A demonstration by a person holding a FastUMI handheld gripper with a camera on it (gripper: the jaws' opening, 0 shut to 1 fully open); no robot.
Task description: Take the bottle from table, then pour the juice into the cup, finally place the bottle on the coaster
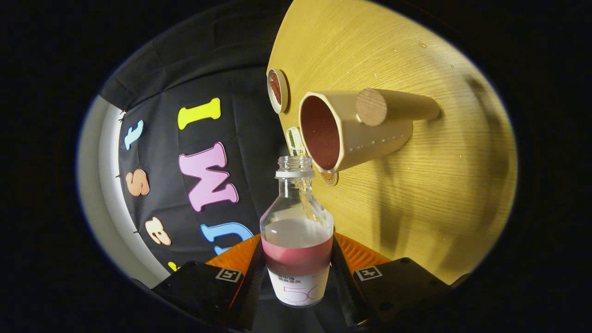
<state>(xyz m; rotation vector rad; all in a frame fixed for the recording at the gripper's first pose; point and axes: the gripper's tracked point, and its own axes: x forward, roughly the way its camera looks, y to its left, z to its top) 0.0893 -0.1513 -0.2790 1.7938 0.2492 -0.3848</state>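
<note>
My gripper (296, 259) is shut on a clear, uncapped plastic bottle (296, 222), both fingers pressing on its white-labelled body. Red juice lies in the lower part of the bottle, and the shoulder and neck are see-through. The whole view is rolled sideways with the tilted bottle. Just beyond the bottle's mouth stands a cream cup (370, 134) with a round wooden handle, its inside red and wet. The bottle's mouth is right beside the cup's rim, and I see no stream of juice. Beyond the cup lies a round white coaster (277, 90) with a reddish middle.
The cup stands on a light wooden table (439, 208). A small brown disc (330, 178) peeks out from under the cup's base, and a small pale green-and-white piece (294, 141) lies by the rim. A few droplets dot the tabletop. The booth's black cloth wall hangs beyond the table's edge.
</note>
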